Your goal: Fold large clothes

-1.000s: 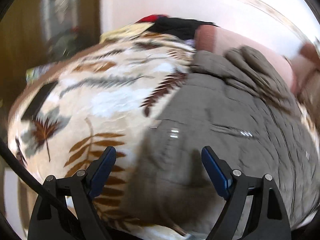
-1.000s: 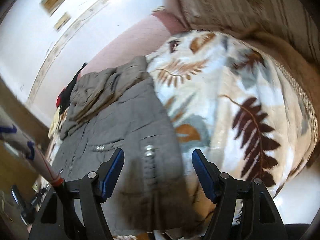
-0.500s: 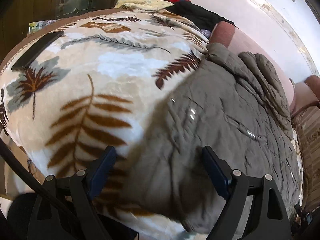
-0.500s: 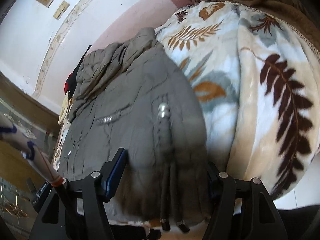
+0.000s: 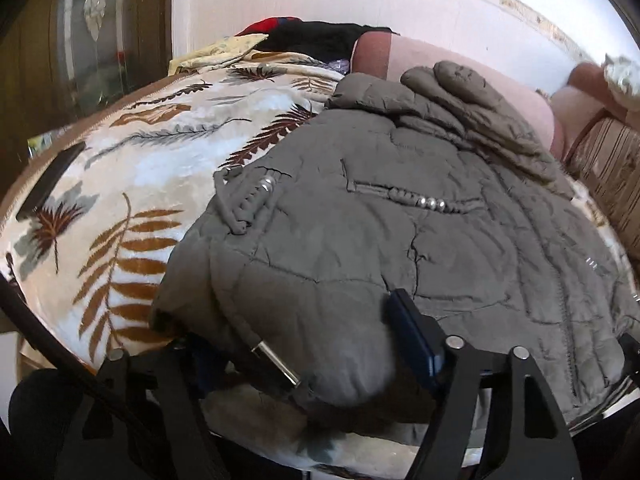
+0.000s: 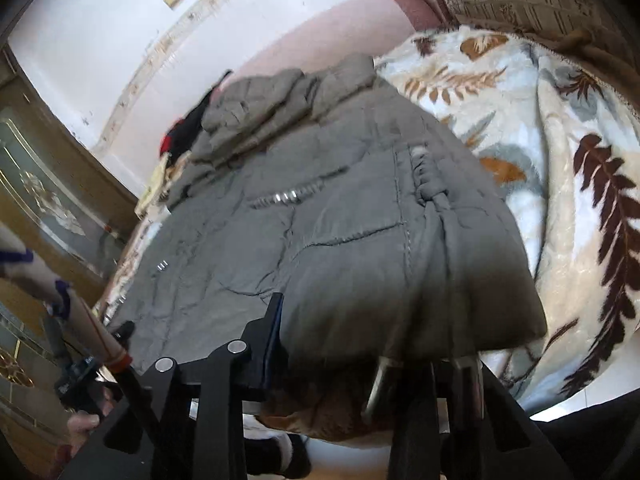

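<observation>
Grey quilted jacket (image 5: 400, 240) lies unfolded on a leaf-print blanket (image 5: 132, 208) as the left gripper (image 5: 304, 344) and right gripper (image 6: 360, 344), jaws just closing, clamp its near hem, folding not yet begun.

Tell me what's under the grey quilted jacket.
The grey quilted jacket lies on a cream fleece blanket with brown leaf print. Whatever else sits beneath the jacket is covered.
</observation>
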{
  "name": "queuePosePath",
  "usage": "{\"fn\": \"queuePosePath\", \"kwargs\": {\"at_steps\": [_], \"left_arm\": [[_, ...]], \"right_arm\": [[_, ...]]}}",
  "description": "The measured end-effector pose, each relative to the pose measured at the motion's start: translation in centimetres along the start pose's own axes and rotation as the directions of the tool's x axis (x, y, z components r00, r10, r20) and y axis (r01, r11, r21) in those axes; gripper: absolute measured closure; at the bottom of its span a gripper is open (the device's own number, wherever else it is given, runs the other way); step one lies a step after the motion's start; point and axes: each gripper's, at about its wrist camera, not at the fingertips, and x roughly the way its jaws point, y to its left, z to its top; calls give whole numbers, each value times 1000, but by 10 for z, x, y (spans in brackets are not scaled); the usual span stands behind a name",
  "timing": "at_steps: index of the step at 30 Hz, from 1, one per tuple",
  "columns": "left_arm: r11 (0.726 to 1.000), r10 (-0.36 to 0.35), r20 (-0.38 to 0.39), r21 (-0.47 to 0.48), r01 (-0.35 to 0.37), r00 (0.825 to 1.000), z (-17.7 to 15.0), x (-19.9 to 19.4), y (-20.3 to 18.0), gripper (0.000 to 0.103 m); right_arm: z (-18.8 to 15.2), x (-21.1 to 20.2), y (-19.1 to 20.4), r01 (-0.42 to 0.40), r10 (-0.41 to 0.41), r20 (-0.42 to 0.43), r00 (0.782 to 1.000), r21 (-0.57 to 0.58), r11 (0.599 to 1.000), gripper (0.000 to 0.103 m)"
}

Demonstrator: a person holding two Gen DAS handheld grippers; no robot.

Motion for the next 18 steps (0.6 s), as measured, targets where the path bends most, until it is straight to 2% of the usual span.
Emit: {"fn": "queuePosePath", "kwargs": {"at_steps": [3,6,14,18], "left_arm": [[995,69,5,67,-69,998,-2,7,-12,32],[984,119,41,132,-124,992,-5,7,-23,32],[976,149,60,154,-157,987,-8,10,-26,32],[973,159,67,158,-168,985,-9,10,-27,31]], "right_arm": [[-4,11,0,48,-49,-44,998,-24,999,67],[-4,14,6,85,-88,-44,995,-66,994,67],[-8,22,25,191,-199,-25,980,-194,962,64],[-8,22,27,211,-219,-15,976,-213,954,64]]}}
